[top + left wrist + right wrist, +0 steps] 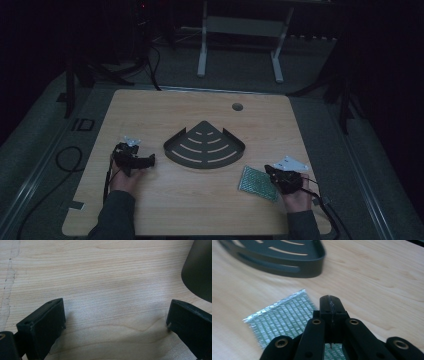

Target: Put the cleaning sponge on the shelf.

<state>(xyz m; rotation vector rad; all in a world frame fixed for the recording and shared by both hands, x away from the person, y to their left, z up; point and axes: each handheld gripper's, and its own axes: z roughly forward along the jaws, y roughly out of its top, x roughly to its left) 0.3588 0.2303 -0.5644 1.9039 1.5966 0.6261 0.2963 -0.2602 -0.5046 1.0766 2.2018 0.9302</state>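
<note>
Right gripper point(329, 302) low over the table's point(200, 200) near edge, jaws pressed together on nothing, tip poised above the green mesh pad point(284, 317), probably lining up a pick; left gripper point(115, 322) spread wide, empty, waiting beside the dark corner tray point(205, 145) mid-table

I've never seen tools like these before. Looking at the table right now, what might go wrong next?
Two guesses. The right gripper has its jaws shut, with its tip over the edge of the thin green-and-silver mesh pouch; the pouch lies flat on the table, so pinching it may be hard and it might just slide. The left gripper is open beside the dark corner shelf; a careless sweep might knock the shelf sideways.
</note>
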